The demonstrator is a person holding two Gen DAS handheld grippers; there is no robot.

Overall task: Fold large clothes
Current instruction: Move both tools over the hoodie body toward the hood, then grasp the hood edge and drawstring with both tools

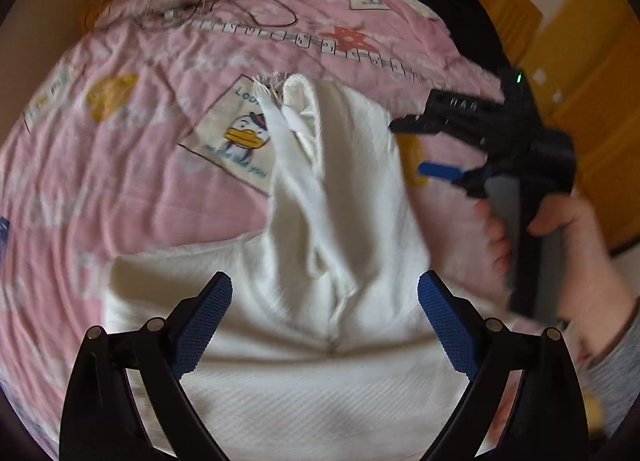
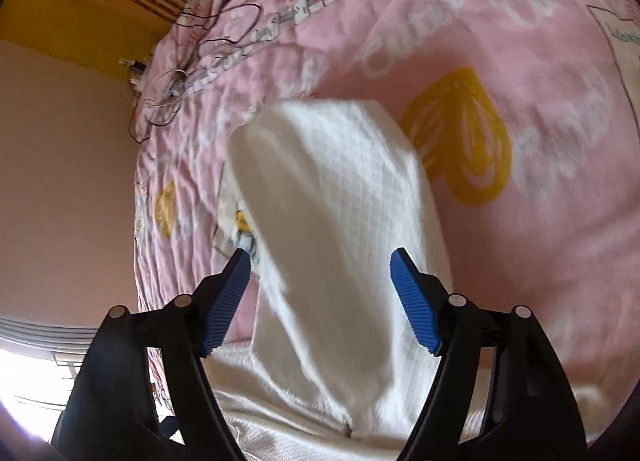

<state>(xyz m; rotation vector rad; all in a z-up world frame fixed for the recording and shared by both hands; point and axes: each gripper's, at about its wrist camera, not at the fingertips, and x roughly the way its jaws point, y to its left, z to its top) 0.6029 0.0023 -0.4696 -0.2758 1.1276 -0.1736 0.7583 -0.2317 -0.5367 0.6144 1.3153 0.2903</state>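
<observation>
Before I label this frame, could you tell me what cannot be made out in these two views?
- White garment: its near end is cut off by the bottom edge and both grippers' fingers in each view; type unclear.
- Duck patch: text is motion-blurred and partly covered by the garment, left view.
- Cables: too small and tangled, right view.
- Right gripper: fingertips are blurred, left view.

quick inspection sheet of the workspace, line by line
surface: pink printed bedspread, wrinkled
job's things: white trousers lying on it, legs pointing away, one leg partly folded over
clutter: nothing seen
grippers: left gripper open, over the waist; right gripper open, over a leg, holding nothing
cables: thin dark cables tangled at the far end of the bed
surroundings: yellow wooden furniture, beige wall, bright window
</observation>
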